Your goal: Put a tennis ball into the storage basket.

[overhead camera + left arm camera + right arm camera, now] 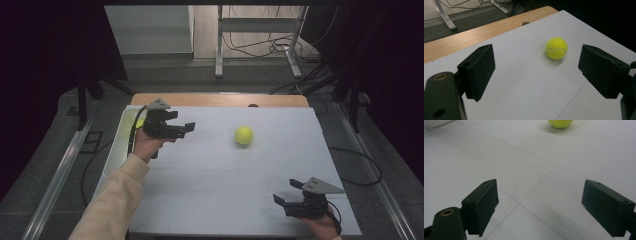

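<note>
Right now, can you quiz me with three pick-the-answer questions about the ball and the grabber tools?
1. Where is the tennis ball?
A. on the white table top
B. in the left tool
C. on the floor

2. What colour is it?
A. red
B. yellow-green
C. blue

3. How are the left tool's jaws?
A. shut
B. holding the ball
C. open

Answers: 1 A, it sits on the table top, apart from both tools. 2 B, bright yellow-green. 3 C, a wide gap shows between them.
</note>
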Tool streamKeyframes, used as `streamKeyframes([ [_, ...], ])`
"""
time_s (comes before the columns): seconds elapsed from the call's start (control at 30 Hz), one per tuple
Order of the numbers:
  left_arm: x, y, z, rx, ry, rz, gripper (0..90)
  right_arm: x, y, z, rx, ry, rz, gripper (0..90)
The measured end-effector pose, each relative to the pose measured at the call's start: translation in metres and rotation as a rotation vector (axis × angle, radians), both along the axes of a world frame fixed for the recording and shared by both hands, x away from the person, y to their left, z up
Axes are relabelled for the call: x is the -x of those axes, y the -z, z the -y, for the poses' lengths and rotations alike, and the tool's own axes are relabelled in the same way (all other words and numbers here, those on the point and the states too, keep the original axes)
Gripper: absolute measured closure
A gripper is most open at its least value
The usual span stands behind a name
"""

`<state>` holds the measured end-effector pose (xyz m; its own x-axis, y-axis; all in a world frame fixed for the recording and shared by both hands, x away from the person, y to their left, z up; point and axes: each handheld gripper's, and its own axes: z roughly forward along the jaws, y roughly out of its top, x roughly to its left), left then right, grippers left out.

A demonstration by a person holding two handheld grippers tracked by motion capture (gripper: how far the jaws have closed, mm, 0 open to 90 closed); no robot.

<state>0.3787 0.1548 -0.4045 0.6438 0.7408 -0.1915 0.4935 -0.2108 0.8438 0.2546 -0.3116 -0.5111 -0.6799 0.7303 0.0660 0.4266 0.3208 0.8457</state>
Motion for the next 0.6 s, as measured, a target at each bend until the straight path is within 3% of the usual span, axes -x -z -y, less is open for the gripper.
streamKeyframes([
  [0.6, -0.007, 0.010, 0.022, -0.018, 0.042, -0.031, 14.7, 0.000, 0.000, 0.000, 0.004, -0.001, 0.002, 14.4],
])
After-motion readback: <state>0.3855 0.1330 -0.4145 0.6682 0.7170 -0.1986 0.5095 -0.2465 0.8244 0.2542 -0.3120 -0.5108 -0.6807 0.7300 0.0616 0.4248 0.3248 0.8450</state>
